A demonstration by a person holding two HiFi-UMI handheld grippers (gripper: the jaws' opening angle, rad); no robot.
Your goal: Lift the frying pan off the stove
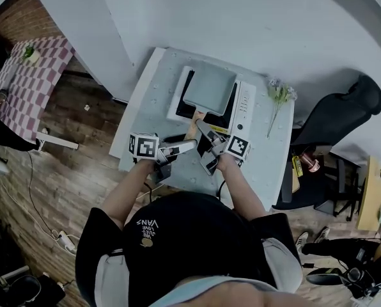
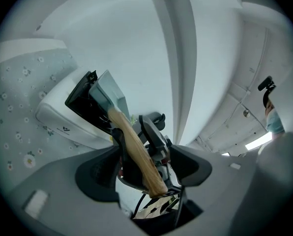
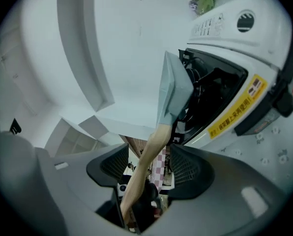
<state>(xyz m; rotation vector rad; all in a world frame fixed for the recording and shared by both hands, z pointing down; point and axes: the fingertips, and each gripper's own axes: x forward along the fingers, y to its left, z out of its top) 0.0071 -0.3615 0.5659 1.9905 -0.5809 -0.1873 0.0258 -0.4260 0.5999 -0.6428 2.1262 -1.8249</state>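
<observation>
A square grey frying pan (image 1: 208, 87) sits on the white stove (image 1: 245, 104), its wooden handle (image 1: 194, 128) pointing toward me. My left gripper (image 1: 189, 144) reaches in from the left and my right gripper (image 1: 203, 130) from the right, both at the handle. In the left gripper view the handle (image 2: 136, 151) runs between the wide jaws of the left gripper (image 2: 141, 163) with gaps on both sides, the pan (image 2: 109, 95) beyond. In the right gripper view the handle (image 3: 145, 156) likewise passes untouched between the jaws of the right gripper (image 3: 149, 168).
The stove stands on a pale flowered table (image 1: 267, 158) against a white wall. A sprig of flowers (image 1: 279, 94) lies right of the stove. A black office chair (image 1: 341, 117) is at the right, a checkered table (image 1: 31, 75) at the far left.
</observation>
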